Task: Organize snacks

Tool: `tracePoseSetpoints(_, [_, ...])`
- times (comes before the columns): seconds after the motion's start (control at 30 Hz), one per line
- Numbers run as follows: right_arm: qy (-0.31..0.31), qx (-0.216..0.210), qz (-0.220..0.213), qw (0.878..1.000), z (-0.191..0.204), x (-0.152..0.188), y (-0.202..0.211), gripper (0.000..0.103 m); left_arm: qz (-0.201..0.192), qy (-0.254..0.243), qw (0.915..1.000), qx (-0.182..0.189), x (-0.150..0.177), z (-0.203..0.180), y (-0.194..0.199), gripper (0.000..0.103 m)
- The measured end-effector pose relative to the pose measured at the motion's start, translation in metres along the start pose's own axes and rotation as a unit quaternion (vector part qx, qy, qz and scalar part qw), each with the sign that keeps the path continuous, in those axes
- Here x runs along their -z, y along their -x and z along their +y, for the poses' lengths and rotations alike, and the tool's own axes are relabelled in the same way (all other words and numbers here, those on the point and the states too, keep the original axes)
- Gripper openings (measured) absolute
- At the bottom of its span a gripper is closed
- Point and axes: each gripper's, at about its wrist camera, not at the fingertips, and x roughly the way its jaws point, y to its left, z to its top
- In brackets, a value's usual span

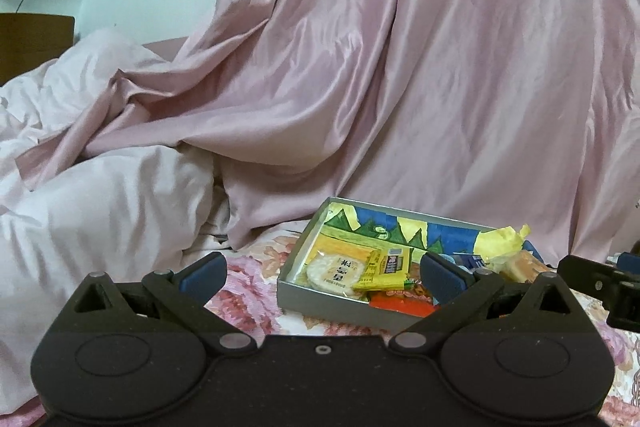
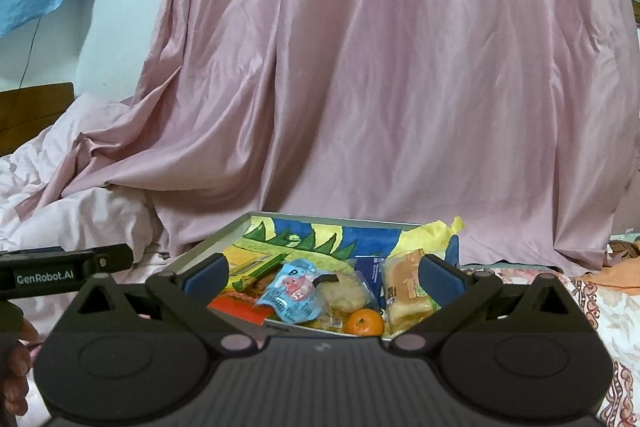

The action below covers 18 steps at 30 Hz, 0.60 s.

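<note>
Shallow grey cardboard box (image 1: 320,301) with colourful painted lining on floral bedsheet (image 1: 256,263), holding round rice cracker packet (image 1: 334,273), yellow sachet (image 1: 386,269), small orange mandarin (image 2: 364,322), left gripper (image 1: 322,273) near it, right gripper (image 2: 322,277) over it, both spread wide, empty.

Dim, flat indoor light with a pinkish cast, source not visible. Soft sheen along the folds of the pink drape (image 1: 400,67); no hard glare. Weak shadows under its hem. Grainy, slightly soft throughout. Fisheye bending toward the edges, dark vignette in the top corners. Black claw bodies underexposed, little detail.
</note>
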Motion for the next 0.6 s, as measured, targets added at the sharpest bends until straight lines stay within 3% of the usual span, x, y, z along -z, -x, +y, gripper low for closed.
tracePoseSetpoints(0.6, [-0.001,-0.006,0.008,1.000,0.013,0.016,0.056,0.103,-0.007,-0.029,0.9995,0.003,0.023,0.005,0.062,0.102])
